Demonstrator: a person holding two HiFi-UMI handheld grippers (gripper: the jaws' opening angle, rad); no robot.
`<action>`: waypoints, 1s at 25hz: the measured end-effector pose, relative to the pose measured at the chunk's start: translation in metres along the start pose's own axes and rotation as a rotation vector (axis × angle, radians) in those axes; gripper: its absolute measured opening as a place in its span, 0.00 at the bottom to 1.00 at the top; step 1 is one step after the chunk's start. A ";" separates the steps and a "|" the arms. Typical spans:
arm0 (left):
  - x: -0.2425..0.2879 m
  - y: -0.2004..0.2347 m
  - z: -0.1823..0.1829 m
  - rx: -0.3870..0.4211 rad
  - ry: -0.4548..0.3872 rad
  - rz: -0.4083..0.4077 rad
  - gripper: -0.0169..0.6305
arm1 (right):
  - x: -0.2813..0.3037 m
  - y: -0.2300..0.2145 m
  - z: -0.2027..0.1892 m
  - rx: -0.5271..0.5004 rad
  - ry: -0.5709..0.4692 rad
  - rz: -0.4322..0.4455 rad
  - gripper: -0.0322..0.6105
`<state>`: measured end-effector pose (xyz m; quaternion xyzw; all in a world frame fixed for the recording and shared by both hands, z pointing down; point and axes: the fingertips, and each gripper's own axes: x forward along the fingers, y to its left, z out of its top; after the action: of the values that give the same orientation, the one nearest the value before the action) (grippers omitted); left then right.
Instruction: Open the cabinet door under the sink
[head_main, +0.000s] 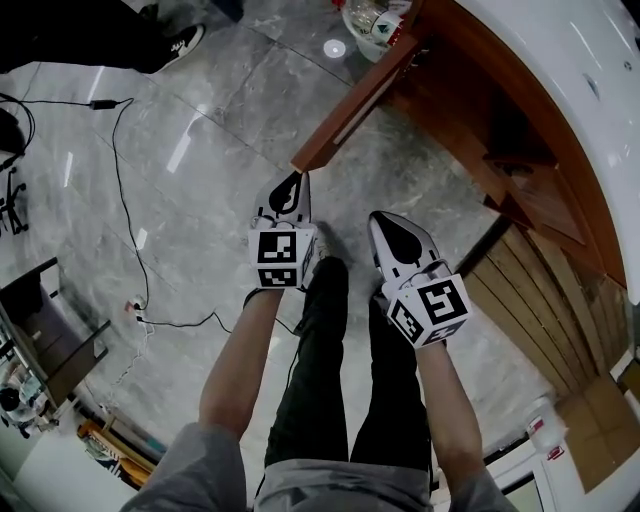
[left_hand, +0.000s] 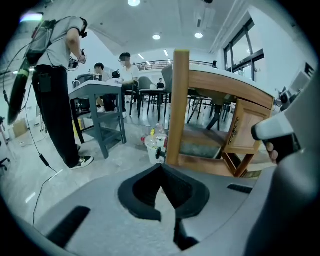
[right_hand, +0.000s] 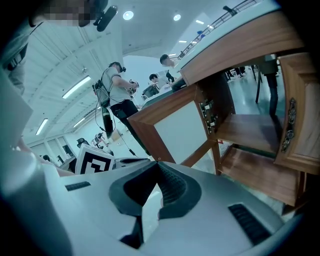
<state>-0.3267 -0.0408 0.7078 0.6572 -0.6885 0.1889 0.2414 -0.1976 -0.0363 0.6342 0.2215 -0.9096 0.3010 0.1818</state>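
The brown cabinet door (head_main: 360, 100) under the white sink counter (head_main: 560, 60) stands swung wide open over the grey floor. Its free edge (left_hand: 178, 100) rises just beyond my left gripper (left_hand: 161, 166), which is shut with nothing between its fingers. From the head view the left gripper (head_main: 297, 178) sits right at the door's outer lower corner. My right gripper (head_main: 380, 218) hangs beside it, nearer the cabinet, also shut and empty. In the right gripper view, the right gripper (right_hand: 158, 163) faces the door's pale inner panel (right_hand: 185, 125) and the open wooden shelf (right_hand: 260, 175).
A white bucket of bottles (head_main: 375, 25) stands on the floor past the door's hinge end. A black cable (head_main: 125, 200) snakes over the tiles at left. A second wooden door (left_hand: 245, 130) stays at the cabinet's right. A person (left_hand: 55, 90) stands by a grey table (left_hand: 97, 110).
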 end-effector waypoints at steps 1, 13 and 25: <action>-0.003 0.002 -0.002 -0.014 0.002 0.006 0.04 | 0.001 0.003 0.001 -0.003 0.000 0.003 0.06; -0.051 -0.004 0.035 -0.048 -0.034 0.009 0.04 | -0.010 0.027 0.035 -0.044 -0.015 0.019 0.06; -0.128 -0.041 0.140 -0.034 -0.132 -0.055 0.04 | -0.060 0.057 0.113 -0.063 -0.088 0.018 0.06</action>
<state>-0.2952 -0.0200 0.5177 0.6827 -0.6877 0.1269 0.2118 -0.1985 -0.0485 0.4947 0.2203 -0.9278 0.2637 0.1457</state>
